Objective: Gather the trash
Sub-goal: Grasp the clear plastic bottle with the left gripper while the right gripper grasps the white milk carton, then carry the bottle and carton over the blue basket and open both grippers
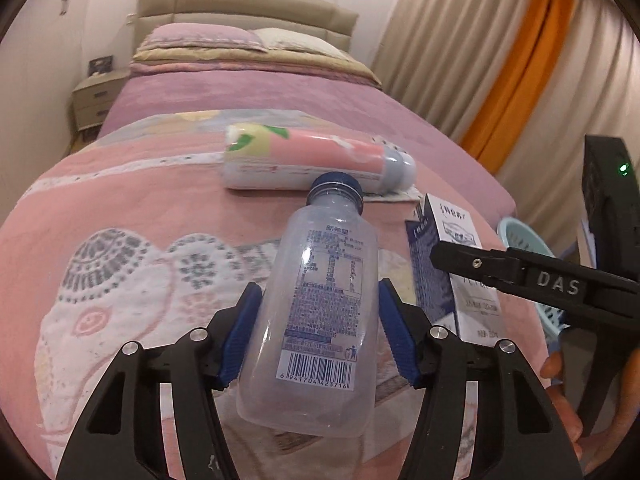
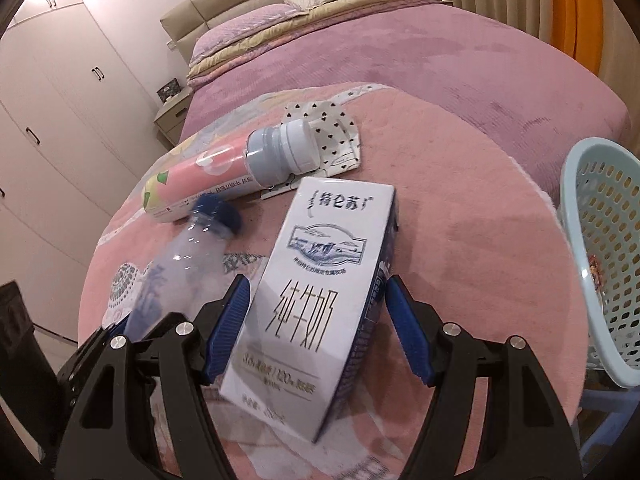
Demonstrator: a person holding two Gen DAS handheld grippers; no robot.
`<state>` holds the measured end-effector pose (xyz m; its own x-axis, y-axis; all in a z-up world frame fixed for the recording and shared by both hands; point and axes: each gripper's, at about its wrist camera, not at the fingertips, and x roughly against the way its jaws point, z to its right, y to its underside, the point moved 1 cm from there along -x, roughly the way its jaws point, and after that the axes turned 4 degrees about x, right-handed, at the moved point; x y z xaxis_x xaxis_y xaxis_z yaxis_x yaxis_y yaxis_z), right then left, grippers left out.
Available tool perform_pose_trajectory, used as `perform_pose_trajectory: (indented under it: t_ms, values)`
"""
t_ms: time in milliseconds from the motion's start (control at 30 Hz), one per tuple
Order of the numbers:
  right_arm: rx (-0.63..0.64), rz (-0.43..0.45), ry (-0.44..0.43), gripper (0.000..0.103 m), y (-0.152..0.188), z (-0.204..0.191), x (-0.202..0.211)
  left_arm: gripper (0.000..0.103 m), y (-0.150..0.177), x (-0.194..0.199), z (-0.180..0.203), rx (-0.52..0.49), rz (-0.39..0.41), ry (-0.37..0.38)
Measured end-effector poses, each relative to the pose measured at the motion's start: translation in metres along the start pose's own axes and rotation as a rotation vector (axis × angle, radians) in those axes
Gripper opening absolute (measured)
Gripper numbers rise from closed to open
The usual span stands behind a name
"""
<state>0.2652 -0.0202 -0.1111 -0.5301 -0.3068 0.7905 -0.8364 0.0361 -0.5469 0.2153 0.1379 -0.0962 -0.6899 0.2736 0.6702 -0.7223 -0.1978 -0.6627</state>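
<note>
Two pieces of trash are in hand at once, above the pink blanket (image 1: pixel 132 208) on the bed. The left tongs (image 1: pixel 319 286) pinch a clear bottle (image 1: pixel 328 248) with a blue cap. The blue pads lie on both of its flanks, just above the barcode, and the cap points to twelve o'clock. The right tongs (image 2: pixel 317 280) pinch a white milk carton (image 2: pixel 320 240) in the same way, a pad on each long side, with the printed face turned up to the camera. Seen from the right wrist, the bottle is at nine o'clock of the carton and close to it, and it looks blurred.

A pale blue basket (image 2: pixel 576 184) stands off the edge of the bed, at three o'clock of the carton. I think this is where the trash must go. A pink bottle (image 1: pixel 312 160) with a grey cap lies on its side at twelve o'clock, partly on a small cloth with hearts (image 2: pixel 336 128), so it is left for later.

To do this step well, I would keep both grips firm but not hard, because the thin plastic can give way and slip out, and the carton can be crushed. The right hand should go to the basket first, since it is nearer, and the left should wait so the two tongs do not knock together. Each thing is best released low over the basket's mouth, not thrown.
</note>
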Motion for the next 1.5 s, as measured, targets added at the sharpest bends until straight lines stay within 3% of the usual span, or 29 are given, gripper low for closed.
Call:
perform_pose_trajectory:
  t_ms: [133, 367, 633, 800, 1067, 1500]
  values:
    - [-0.017, -0.023, 0.012, 0.067, -0.001, -0.002, -0.01, 0.057, 0.001, 0.002, -0.006, 0.028, 0.02, -0.012]
    - [0.07, -0.022, 0.045, 0.066, 0.009, -0.008, -0.006, 0.057, 0.004, 0.005, -0.007, 0.043, 0.035, -0.023]
    - [0.17, 0.047, 0.126, 0.064, 0.034, -0.009, 0.021, 0.056, 0.005, 0.01, -0.004, 0.033, 0.052, -0.037]
    - [0.184, 0.087, 0.132, 0.061, 0.04, -0.003, 0.04, 0.054, 0.008, 0.015, 0.005, 0.02, 0.051, 0.009]
    - [0.177, 0.149, 0.134, 0.06, 0.037, 0.01, 0.071, 0.053, 0.008, 0.028, 0.042, -0.025, 0.072, 0.057]
    - [0.061, 0.243, 0.144, 0.06, 0.026, 0.071, 0.125, 0.053, 0.001, 0.029, 0.122, -0.151, 0.082, 0.093]
